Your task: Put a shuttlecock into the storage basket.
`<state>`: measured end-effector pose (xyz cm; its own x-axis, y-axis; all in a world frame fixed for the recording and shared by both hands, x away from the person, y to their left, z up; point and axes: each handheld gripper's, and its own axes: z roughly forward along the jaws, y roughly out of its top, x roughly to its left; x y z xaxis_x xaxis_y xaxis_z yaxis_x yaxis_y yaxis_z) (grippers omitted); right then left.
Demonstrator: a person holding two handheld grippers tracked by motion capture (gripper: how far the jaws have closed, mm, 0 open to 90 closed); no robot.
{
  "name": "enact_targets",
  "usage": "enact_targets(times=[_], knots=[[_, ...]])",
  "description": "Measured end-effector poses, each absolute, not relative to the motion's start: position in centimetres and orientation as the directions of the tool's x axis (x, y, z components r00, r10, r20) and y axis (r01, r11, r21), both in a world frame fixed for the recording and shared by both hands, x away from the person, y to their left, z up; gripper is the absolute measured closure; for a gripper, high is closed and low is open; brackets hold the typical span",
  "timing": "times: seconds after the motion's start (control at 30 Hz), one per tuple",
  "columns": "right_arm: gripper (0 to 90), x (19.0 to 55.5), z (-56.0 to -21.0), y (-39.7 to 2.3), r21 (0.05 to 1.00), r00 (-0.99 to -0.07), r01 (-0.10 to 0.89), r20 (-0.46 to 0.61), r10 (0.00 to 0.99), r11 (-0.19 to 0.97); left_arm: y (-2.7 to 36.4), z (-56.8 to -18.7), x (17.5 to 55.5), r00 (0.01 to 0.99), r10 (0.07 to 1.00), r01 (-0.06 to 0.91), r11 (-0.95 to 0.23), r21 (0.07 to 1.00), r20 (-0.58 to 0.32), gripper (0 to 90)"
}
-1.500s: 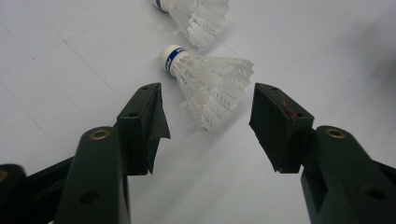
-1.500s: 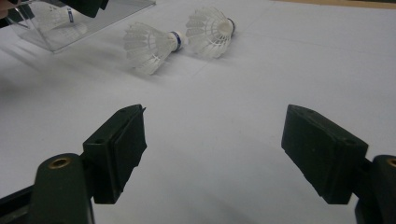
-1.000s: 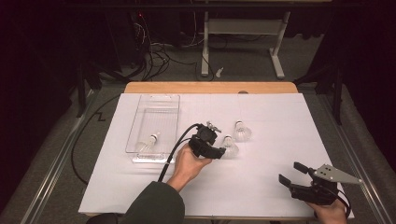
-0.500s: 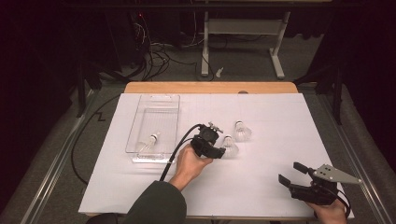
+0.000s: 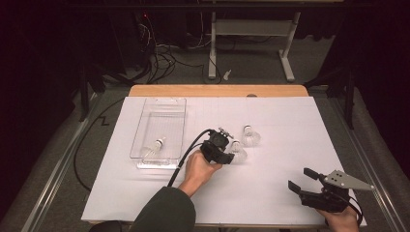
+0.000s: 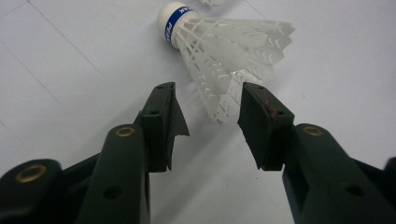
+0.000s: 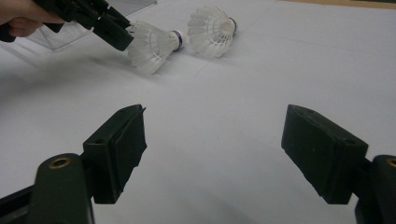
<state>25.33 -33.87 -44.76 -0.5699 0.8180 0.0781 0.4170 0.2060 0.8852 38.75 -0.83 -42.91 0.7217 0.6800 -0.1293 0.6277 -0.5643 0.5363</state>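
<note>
High view: left gripper [image 5: 231,155] reaching white shuttlecock [image 5: 238,152] on white table cover [image 5: 270,121], right of clear tray [image 5: 162,126]. Right gripper [image 5: 302,181] resting spread near front edge.
Left gripper view: jaws closing in, flanking feather skirt, not yet pinching.
Right gripper view: jaws gaping wide, holding nothing.

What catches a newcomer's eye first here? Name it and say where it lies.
The left gripper at mid-table, its jaws just closing around the feather skirt of a white shuttlecock lying on the white sheet, pads not yet pressing. A second shuttlecock lies just beyond it, and a third rests inside the clear tray to the left. The right gripper waits open at the near right corner.
</note>
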Motion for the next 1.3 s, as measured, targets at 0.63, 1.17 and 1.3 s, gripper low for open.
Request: enact_targets(times=[0.63,1.17,1.3], knots=[[22.1,25.34,-44.78,-33.86,0.885,-0.57,0.418,0.079,0.818,0.205,-0.79,-43.37,39.25,0.705,0.693,0.654,-0.556,0.512,-0.147,71.4],[22.1,25.36,-44.79,-33.87,0.885,-0.571,0.418,0.079,0.817,0.206,-0.66,-43.46,39.48,0.697,0.698,0.668,-0.55,0.5,-0.164,85.6],[22.1,25.37,-44.8,-33.87,0.885,-0.571,0.418,0.08,0.817,0.206,-0.61,-43.45,39.49,0.694,0.702,0.67,-0.549,0.5,-0.16,88.2]])
